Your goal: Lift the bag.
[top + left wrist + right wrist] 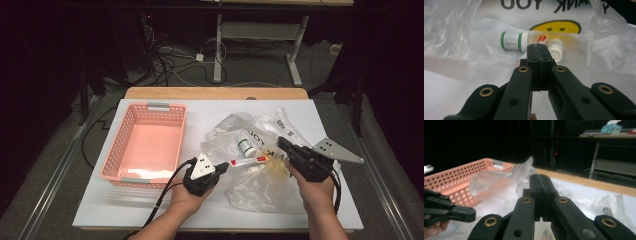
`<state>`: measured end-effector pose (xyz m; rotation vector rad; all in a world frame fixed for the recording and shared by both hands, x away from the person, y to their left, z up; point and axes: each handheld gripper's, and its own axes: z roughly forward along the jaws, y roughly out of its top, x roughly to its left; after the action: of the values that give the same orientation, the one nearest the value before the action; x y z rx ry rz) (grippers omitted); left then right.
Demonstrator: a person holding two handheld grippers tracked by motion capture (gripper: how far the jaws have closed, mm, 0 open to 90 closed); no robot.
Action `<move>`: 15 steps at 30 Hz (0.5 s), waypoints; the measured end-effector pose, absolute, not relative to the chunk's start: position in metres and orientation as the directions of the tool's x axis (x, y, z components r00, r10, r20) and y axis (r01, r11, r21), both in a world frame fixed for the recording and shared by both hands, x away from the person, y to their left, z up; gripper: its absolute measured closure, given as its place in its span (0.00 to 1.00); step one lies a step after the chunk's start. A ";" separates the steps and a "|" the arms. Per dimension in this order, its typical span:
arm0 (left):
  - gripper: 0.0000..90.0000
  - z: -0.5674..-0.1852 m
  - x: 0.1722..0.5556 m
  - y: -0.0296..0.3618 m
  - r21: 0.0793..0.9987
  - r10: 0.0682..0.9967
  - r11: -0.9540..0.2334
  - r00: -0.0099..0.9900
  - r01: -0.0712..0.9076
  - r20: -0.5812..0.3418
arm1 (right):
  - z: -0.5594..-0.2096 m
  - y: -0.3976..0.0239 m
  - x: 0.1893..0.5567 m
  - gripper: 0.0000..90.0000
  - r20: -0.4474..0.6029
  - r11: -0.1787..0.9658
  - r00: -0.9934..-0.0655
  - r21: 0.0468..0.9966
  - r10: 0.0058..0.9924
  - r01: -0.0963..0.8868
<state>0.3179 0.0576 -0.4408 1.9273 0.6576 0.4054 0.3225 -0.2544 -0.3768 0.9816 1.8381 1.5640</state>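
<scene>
Item: clear plastic bag [260, 165], on the counter [210, 112] right of the pink basket [145, 145]. Your left claw [226, 167] gripped the red-and-white tube [248, 161] at the bag's mouth, likely to extract it. Your right claw [284, 145] pinched the bag's film, seemingly to steady it. White bottle [246, 145] remained inside the bag.

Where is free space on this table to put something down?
The pink basket is bare inside. White table lies bare behind the plastic bag, and along the front edge by the forearms. The middle and right are crowded with the bag, tube and bottle.
</scene>
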 end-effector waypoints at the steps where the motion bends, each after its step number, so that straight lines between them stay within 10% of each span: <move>1: 0.99 -0.438 0.318 0.057 0.909 0.608 -0.329 0.794 0.255 -0.003 | -0.376 -0.255 0.323 1.00 0.064 0.056 -0.592 0.982 0.804 0.182; 15: 0.99 -0.406 0.333 0.072 0.967 0.651 -0.177 0.758 0.183 -0.024 | -0.348 -0.252 0.342 1.00 0.035 0.016 -0.546 0.996 0.837 0.088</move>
<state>0.3327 0.0721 -0.4055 1.7321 0.6600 0.4758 0.3419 -0.2524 -0.3481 0.9523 1.6927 1.5878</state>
